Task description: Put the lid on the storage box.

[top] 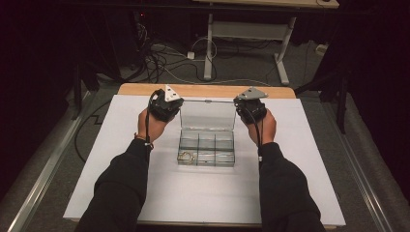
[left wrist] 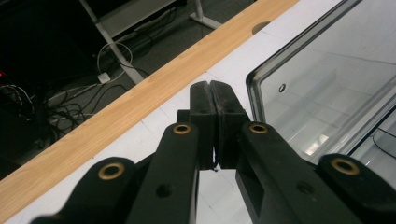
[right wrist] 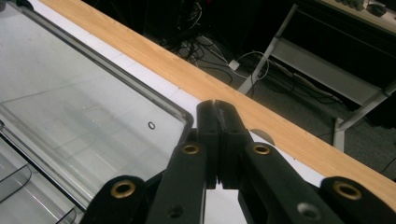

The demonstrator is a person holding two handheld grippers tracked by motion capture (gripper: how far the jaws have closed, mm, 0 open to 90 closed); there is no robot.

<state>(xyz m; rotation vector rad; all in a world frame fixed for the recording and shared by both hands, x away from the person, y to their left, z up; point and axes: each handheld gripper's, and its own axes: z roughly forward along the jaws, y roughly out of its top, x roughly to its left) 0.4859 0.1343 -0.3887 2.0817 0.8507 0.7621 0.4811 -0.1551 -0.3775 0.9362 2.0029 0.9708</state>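
Observation:
A clear plastic compartment box [top: 207, 147] sits mid-table with its lid [top: 208, 114] standing open at the back. A small gold ring-like piece [top: 186, 156] lies in its front left compartment. My left gripper [top: 166, 103] hovers just left of the lid, its jaws pressed together with nothing between them; in the left gripper view the gripper [left wrist: 211, 86] points at the mat beside the lid [left wrist: 327, 88]. My right gripper [top: 251, 104] hovers just right of the lid, also shut and empty; in the right gripper view the gripper [right wrist: 215, 105] sits by the lid's corner [right wrist: 93, 107].
A white mat [top: 203, 193] covers the wooden table [top: 203, 90], whose far edge shows as a bare wood strip. Beyond it lie floor cables [top: 159, 58] and a white desk frame [top: 251, 34]. Metal rails [top: 43, 169] run along both sides.

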